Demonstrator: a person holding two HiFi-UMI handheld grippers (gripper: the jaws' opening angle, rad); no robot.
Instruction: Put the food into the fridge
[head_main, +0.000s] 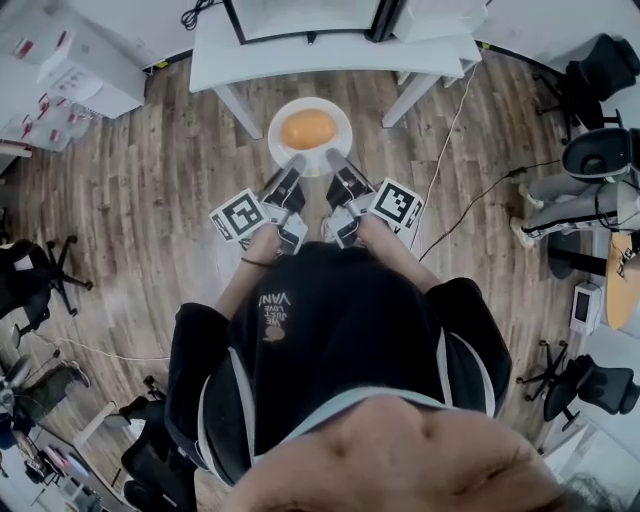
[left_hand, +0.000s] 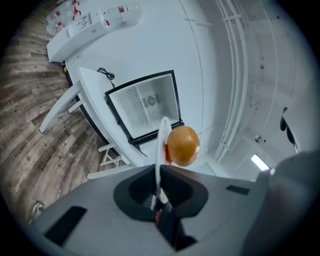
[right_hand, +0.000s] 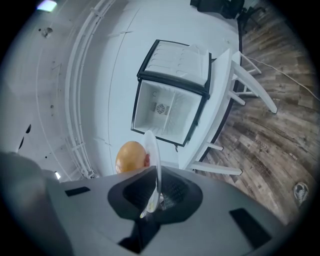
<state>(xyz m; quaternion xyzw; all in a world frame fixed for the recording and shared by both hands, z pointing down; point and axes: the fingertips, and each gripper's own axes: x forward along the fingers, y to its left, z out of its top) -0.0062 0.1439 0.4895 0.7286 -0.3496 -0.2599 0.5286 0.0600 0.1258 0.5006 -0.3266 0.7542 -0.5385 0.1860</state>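
Note:
A white plate (head_main: 341, 118) carries a round orange food item (head_main: 307, 129), and I hold it in the air in front of me. My left gripper (head_main: 294, 164) is shut on the plate's near left rim, my right gripper (head_main: 336, 160) on its near right rim. The left gripper view has the plate (left_hand: 161, 145) edge-on in the left gripper (left_hand: 159, 198), with the food (left_hand: 183, 145) beside it. From the right gripper (right_hand: 154, 201) the plate (right_hand: 154, 152) and food (right_hand: 130, 157) show likewise. Ahead, a small fridge (left_hand: 145, 107) (right_hand: 167, 112) stands open on a white table (head_main: 330, 58).
The fridge door (right_hand: 179, 61) is swung wide. The table's white legs (head_main: 238, 108) stand just beyond the plate. A seated person's legs (head_main: 560, 205), office chairs (head_main: 600, 70) and a floor cable (head_main: 470, 215) are at the right; white boxes (head_main: 70, 70) at the left.

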